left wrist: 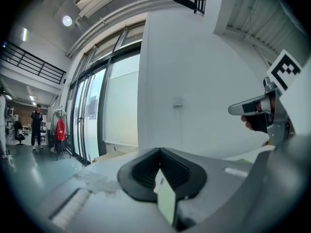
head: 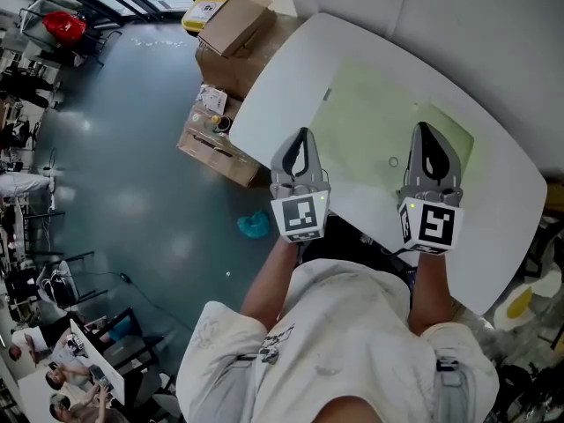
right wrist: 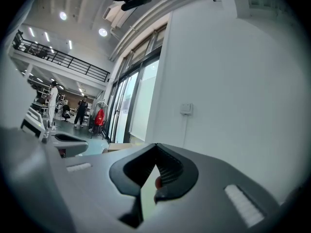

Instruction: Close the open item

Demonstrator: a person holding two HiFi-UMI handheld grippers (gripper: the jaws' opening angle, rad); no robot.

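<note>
A white table (head: pixel 282 77) carries a pale green mat (head: pixel 370 122). On the mat lies one small ring-like object (head: pixel 393 161); no open item shows in any view. My left gripper (head: pixel 303 132) hangs over the table's near edge at the mat's left side, jaws together and empty. My right gripper (head: pixel 421 127) is held over the mat's right part, jaws also together with nothing between them. The left gripper view shows its own shut jaws (left wrist: pixel 159 152) and the right gripper (left wrist: pixel 240 109) beside them. In the right gripper view the jaws (right wrist: pixel 155 147) point level at a white wall.
Cardboard boxes (head: pixel 233 25) stand at the table's far left end, and another box (head: pixel 211 139) sits on the floor beside it. A blue object (head: pixel 254 226) lies on the floor near my left arm. A white wall rises behind the table. People stand far off.
</note>
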